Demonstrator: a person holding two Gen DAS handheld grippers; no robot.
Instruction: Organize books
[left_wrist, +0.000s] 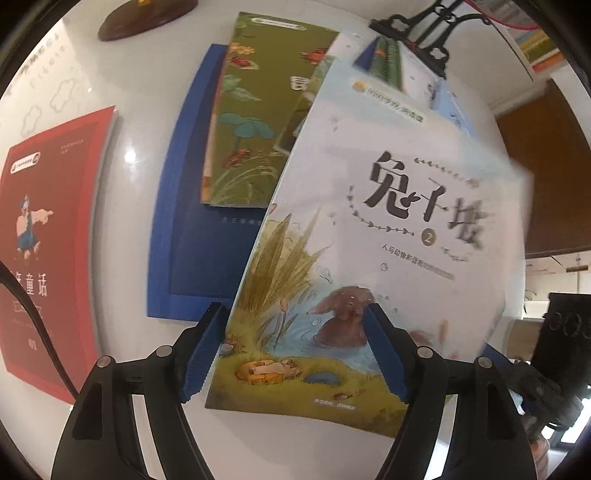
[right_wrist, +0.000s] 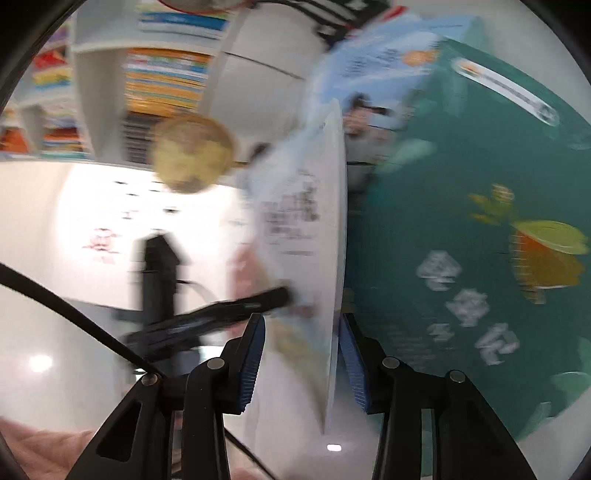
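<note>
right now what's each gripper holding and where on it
The right gripper straddles the rabbit book's edge; whether it clamps cannot be told. The left gripper is open, holding nothing.

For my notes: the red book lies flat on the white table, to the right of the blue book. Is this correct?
Not quite. In the left wrist view the red book lies flat on the white table, but to the left of the blue book, not to its right.

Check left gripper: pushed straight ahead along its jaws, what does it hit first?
Likely the rabbit-cover book, already lying between the open jaws of the left gripper. Depth is unclear, so it may pass under the book toward the blue book.
</note>
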